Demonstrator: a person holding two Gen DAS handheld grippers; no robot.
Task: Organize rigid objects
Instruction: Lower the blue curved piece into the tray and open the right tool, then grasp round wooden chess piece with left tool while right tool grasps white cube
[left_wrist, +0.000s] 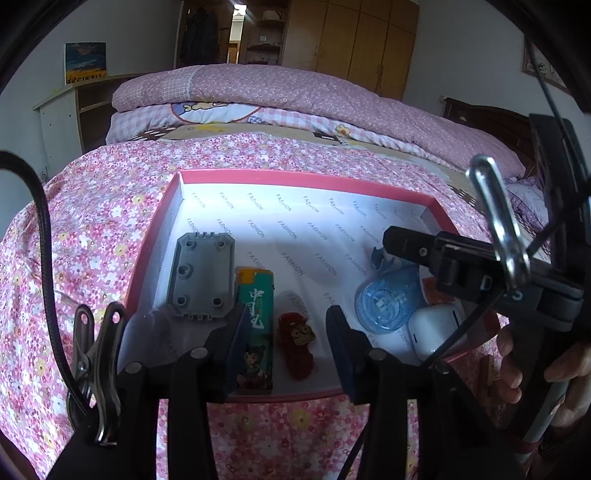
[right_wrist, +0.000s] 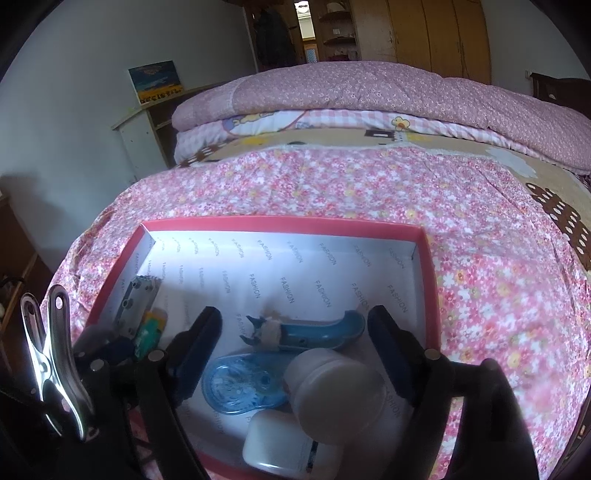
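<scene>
A pink-rimmed box (left_wrist: 295, 176) with a white printed lining lies on the flowered bedspread. In the left wrist view it holds a grey plastic part (left_wrist: 201, 277), a green lighter (left_wrist: 255, 325), a red monkey toy (left_wrist: 297, 343), a blue tape dispenser (left_wrist: 388, 302) and a white earbud case (left_wrist: 436, 332). My left gripper (left_wrist: 286, 317) is open over the lighter and toy, pads touching neither. My right gripper (right_wrist: 295, 314) is open above a blurred white bottle (right_wrist: 336, 391), a blue curved piece (right_wrist: 314, 332), the tape dispenser (right_wrist: 240, 384) and the earbud case (right_wrist: 280, 446).
The box (right_wrist: 280, 223) sits near the bed's front edge. Folded pink quilts (left_wrist: 295, 96) are stacked at the far side. A hand (left_wrist: 517, 369) holds the right gripper's handle at the box's right corner. Bare bedspread (right_wrist: 498, 277) stretches right of the box.
</scene>
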